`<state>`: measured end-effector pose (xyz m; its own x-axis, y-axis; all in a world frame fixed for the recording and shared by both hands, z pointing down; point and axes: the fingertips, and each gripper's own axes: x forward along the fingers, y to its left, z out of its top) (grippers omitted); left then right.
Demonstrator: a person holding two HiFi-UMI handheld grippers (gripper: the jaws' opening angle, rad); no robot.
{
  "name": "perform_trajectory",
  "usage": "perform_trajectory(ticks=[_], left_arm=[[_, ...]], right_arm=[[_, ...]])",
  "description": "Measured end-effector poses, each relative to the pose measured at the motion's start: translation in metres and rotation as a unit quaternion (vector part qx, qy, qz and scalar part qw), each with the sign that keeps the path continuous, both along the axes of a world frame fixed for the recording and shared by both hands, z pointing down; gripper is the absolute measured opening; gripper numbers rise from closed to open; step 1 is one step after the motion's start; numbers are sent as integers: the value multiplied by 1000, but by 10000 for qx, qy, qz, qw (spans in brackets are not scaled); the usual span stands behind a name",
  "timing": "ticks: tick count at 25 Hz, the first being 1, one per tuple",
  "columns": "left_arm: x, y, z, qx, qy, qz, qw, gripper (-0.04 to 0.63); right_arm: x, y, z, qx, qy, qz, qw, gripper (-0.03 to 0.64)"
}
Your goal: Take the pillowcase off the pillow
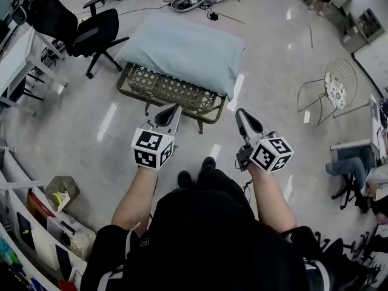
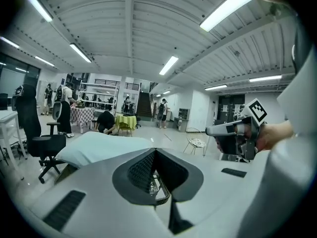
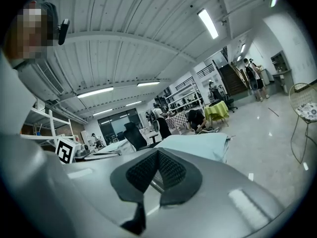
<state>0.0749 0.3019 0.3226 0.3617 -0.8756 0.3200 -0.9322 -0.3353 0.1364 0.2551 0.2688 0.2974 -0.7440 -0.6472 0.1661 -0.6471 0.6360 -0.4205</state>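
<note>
A pale blue-green pillow in its pillowcase (image 1: 182,50) lies on a wicker-topped low table (image 1: 170,93) ahead of me. My left gripper (image 1: 175,108) hangs shut and empty in front of the table's near edge, just short of it. Further right, my right gripper (image 1: 240,113) is shut too, holding nothing, past the pillow's near right corner. In the left gripper view the pillow (image 2: 99,148) shows beyond the closed jaws, with the right gripper (image 2: 210,131) at the right. The right gripper view has the pillow (image 3: 198,145) just past its closed jaws.
A black office chair (image 1: 79,29) stands left of the table. A round wire chair (image 1: 333,83) is at the right. A dark device (image 1: 194,0) lies on the floor behind the pillow. White shelving with clutter (image 1: 42,223) lines the left wall. People stand and sit at the far side.
</note>
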Motion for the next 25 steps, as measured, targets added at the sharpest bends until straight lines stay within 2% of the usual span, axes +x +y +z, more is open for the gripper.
perform_trajectory(ticks=[9, 13, 17, 21, 25], left_arm=[[6, -96, 47, -557, -45, 22, 9984, 0], [14, -155, 70, -820, -156, 15, 9965, 0], [25, -208, 95, -1089, -113, -46, 9940, 0], [33, -236, 124, -1414, -391, -19, 9892, 0], [33, -245, 169, -1916, -786, 238, 9780, -1]], right_arm=[[24, -105, 57, -487, 36, 396, 9980, 8], [35, -162, 96, -847, 144, 326, 9958, 9], [50, -221, 146, -1239, 434, 221, 9911, 9], [63, -253, 206, -1670, 977, 14, 9811, 11], [64, -258, 277, -2316, 1446, -239, 9617, 12]])
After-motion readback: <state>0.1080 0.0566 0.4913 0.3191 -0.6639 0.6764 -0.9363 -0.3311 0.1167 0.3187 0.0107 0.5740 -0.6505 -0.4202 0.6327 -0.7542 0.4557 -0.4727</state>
